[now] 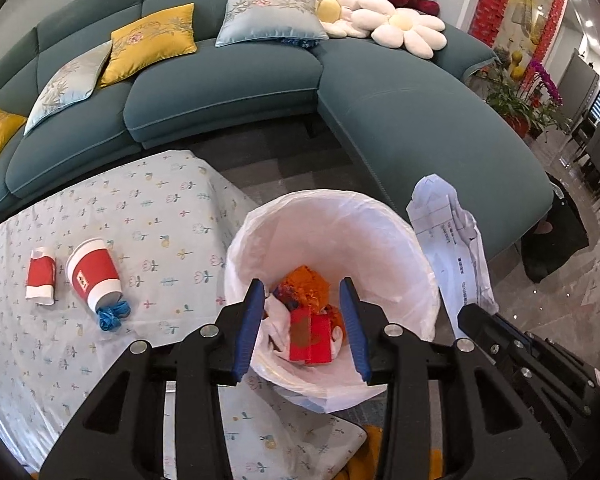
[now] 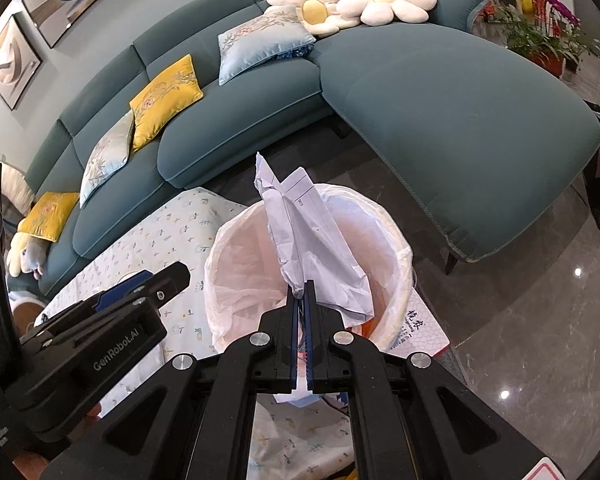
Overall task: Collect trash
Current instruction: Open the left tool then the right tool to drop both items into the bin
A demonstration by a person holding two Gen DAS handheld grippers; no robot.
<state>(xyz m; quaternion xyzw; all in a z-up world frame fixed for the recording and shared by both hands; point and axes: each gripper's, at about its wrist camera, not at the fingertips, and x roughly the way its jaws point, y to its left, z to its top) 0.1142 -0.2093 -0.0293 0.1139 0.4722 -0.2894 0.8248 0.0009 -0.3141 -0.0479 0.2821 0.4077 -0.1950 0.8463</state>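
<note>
A round bin lined with a white bag (image 1: pixel 380 216) stands at the table's right edge; it also shows in the right wrist view (image 2: pixel 236 256). Inside lie a red packet (image 1: pixel 311 338) and orange wrappers (image 1: pixel 306 284). My left gripper (image 1: pixel 304 300) is open and empty above the bin. My right gripper (image 2: pixel 300 286) is shut on a crumpled white paper (image 2: pixel 312 236) held over the bin; the paper also shows in the left wrist view (image 1: pixel 448 236). On the table lie a red-and-white paper cup (image 1: pixel 94 274), a blue scrap (image 1: pixel 113 314) and a flattened red-and-white sleeve (image 1: pixel 41 276).
The table has a floral cloth (image 1: pixel 160 208). A teal sectional sofa (image 1: pixel 228 88) with cushions curves behind and to the right of the bin. A printed box (image 2: pixel 418 326) lies beside the bin. Glossy floor (image 2: pixel 540 300) is at right.
</note>
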